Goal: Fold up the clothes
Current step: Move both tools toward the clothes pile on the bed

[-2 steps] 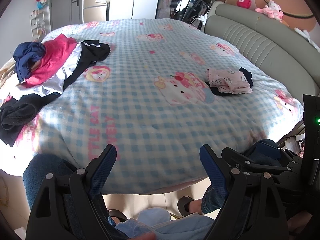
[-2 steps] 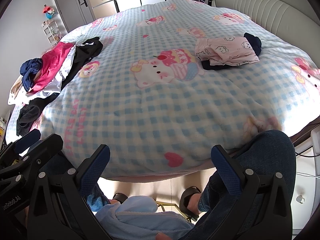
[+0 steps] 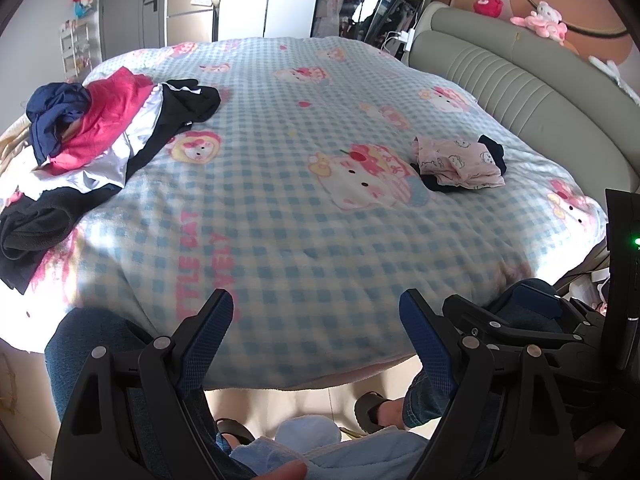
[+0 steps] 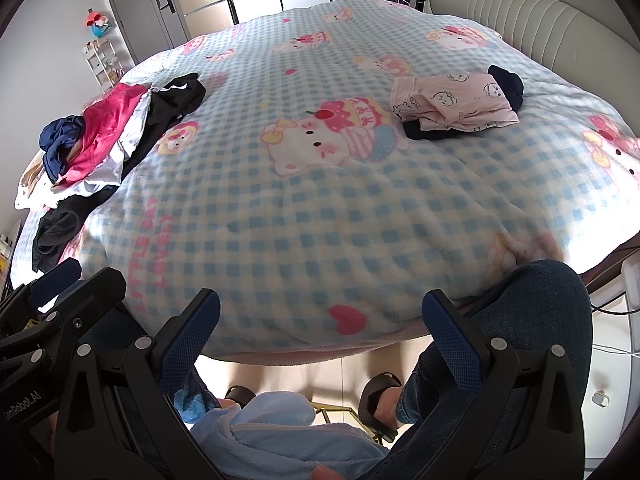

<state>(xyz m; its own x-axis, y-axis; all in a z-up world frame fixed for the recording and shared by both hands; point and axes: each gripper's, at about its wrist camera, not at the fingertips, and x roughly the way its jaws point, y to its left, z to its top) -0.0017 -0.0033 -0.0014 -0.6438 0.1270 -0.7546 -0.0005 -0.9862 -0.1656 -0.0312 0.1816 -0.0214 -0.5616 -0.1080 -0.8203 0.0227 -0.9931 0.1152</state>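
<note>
Bedroom, folding session: loose heap of clothes [image 3: 100, 140] at bed's [image 3: 300, 264] left edge, pink folded stack [image 3: 460, 160] toward right edge near headboard. Left gripper [image 3: 316, 336] and right gripper [image 4: 320, 328] hover off bed's near edge, fingers spread, empty. Fabric soft, light, limp; best pinched at hem or shoulder seam. Against a moment earlier, nothing visibly shifted.

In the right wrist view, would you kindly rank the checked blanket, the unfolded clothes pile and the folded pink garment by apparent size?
1. checked blanket, by far the largest.
2. unfolded clothes pile.
3. folded pink garment.
The pile's lead over the pink garment is only apparent; fisheye distortion near the edge makes it unsure.
</note>
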